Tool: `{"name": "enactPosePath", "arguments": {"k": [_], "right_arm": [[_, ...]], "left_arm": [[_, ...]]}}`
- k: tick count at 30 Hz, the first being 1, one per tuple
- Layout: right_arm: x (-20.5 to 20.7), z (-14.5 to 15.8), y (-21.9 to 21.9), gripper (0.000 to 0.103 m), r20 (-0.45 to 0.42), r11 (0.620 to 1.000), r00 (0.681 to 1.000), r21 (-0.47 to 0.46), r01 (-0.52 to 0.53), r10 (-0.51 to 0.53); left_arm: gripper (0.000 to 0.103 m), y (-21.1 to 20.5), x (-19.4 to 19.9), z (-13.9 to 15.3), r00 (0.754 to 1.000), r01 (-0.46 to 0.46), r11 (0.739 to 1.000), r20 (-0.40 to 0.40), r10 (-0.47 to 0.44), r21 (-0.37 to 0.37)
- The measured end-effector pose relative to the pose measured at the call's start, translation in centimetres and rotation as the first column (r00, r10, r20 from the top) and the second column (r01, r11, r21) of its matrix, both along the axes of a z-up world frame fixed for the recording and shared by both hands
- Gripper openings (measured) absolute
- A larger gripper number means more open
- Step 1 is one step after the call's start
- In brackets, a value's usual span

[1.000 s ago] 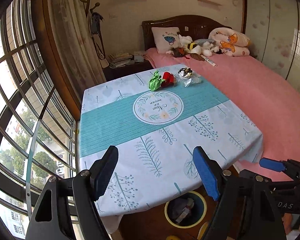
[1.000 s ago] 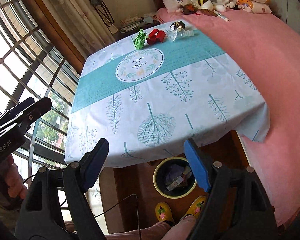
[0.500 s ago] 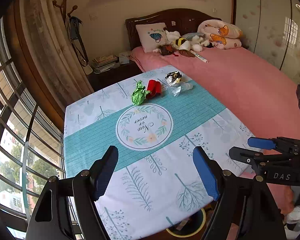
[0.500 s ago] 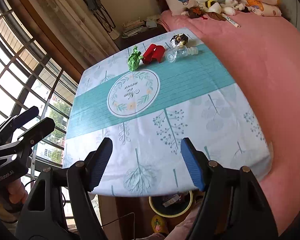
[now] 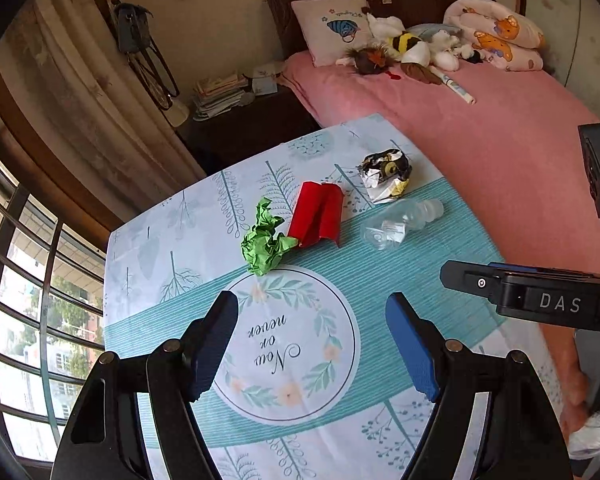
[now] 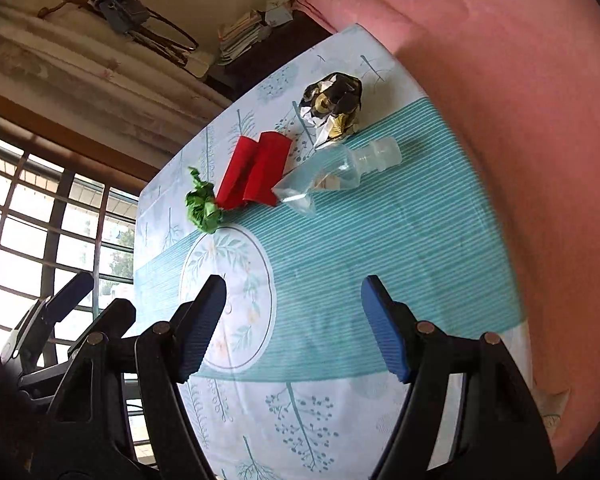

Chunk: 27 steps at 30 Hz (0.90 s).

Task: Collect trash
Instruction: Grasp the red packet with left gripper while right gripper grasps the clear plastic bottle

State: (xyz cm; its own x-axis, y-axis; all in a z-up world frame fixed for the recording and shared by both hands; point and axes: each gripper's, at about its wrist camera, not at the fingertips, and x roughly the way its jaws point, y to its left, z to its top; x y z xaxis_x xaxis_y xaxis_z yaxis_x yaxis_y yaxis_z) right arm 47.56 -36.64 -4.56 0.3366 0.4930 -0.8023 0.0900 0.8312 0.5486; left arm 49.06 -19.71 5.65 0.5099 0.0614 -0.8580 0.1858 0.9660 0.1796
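Both tools have come up and forward since a second ago; bin under the bench edge is out of view now. Trash sits in a row at the far side of the bench [image 5: 172, 240]: green paper wad [image 5: 265, 240], red wrapper [image 5: 318, 216], clear bottle [image 6: 340, 176], foil ball [image 6: 334, 106]. Bottle lies neck toward the bed [image 5: 500, 128]. Left tool [image 5: 312, 344] spread wide, empty, lined up on the wad. Right tool [image 6: 294, 328] likewise spread and empty, nearer the bottle.

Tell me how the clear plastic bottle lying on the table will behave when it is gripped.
The clear plastic bottle looks empty, so probably light. Its base end looks crumpled flat, so the thin wall will likely buckle further under pressure. Lying on its side, it may roll or skid if nudged.
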Motion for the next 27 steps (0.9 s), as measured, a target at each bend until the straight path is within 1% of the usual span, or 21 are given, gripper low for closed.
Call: {"name": "enactPosePath", "arguments": {"k": [1,5,7,11,12,13,15,16,17,18,19,20,23,25,27], "right_arm": [[1.3,-1.2,-0.3,0.069,-0.029,1.000,0.999,0.011,0.015,-0.015],[5.4,-5.2,-0.5,0.069,-0.125,0.991,0.989,0.102,0.087,-0.074],[7.0,-6.7,-0.6,0.069,-0.161,0.982,0.982,0.139,0.125,-0.102],[9.1,-9.8,-0.3,0.069,-0.255,0.962,0.956,0.188,0.199,-0.148],[9.5,-10.3,-0.4,0.069,-0.264,0.958,0.952,0.197,0.210,-0.155],[9.5,-10.3,-0.3,0.069,-0.250,0.953,0.954,0.207,0.221,-0.166],[10.5,-10.6,0.2,0.068,-0.247,0.958,0.957,0.203,0.202,-0.150],[11.0,-10.7,0.3,0.062,-0.239,0.962,0.960,0.194,0.192,-0.144],[11.3,-10.9,0.5,0.053,-0.233,0.967,0.963,0.180,0.178,-0.134],[11.6,-11.0,0.7,0.052,-0.226,0.969,0.966,0.182,0.167,-0.124],[11.8,-11.1,0.6,0.044,-0.220,0.968,0.968,0.190,0.162,-0.118],[11.9,-11.1,0.3,0.039,-0.215,0.964,0.969,0.207,0.167,-0.121],[11.8,-10.3,0.1,0.030,-0.197,0.968,0.973,0.198,0.155,-0.116],[11.7,-9.8,0.4,0.029,-0.181,0.979,0.979,0.163,0.120,-0.090],[11.2,-9.3,0.4,0.029,-0.162,0.987,0.985,0.134,0.087,-0.065]], "left_arm": [[0.078,0.0,1.3,-0.7,1.000,-0.019,1.000,-0.002,0.019,0.005],[0.078,0.4,6.1,-3.4,0.996,-0.083,0.996,-0.026,0.084,0.034],[0.078,1.0,7.6,-4.5,0.994,-0.099,0.995,-0.035,0.100,0.032],[0.078,1.4,10.8,-6.3,0.991,-0.118,0.992,-0.062,0.120,0.033],[0.078,1.5,11.5,-6.8,0.990,-0.119,0.992,-0.069,0.121,0.034],[0.078,1.5,12.1,-7.2,0.990,-0.117,0.992,-0.073,0.119,0.037],[0.078,1.2,13.4,-8.1,0.990,-0.108,0.993,-0.085,0.112,0.046],[0.078,0.9,13.8,-8.5,0.990,-0.102,0.994,-0.094,0.106,0.050],[0.078,0.6,14.4,-9.0,0.989,-0.096,0.994,-0.104,0.101,0.055],[0.078,0.4,15.1,-9.6,0.989,-0.092,0.994,-0.113,0.098,0.061],[0.078,0.1,15.7,-10.2,0.988,-0.087,0.994,-0.122,0.095,0.067],[0.078,-0.2,16.2,-10.8,0.987,-0.076,0.995,-0.139,0.085,0.072],[0.078,-1.0,17.6,-12.8,0.980,-0.050,0.996,-0.188,0.062,0.069],[0.078,-1.4,18.4,-13.9,0.977,-0.051,0.995,-0.204,0.067,0.083],[0.078,-1.7,19.2,-14.9,0.972,-0.055,0.996,-0.222,0.071,0.077]]}}
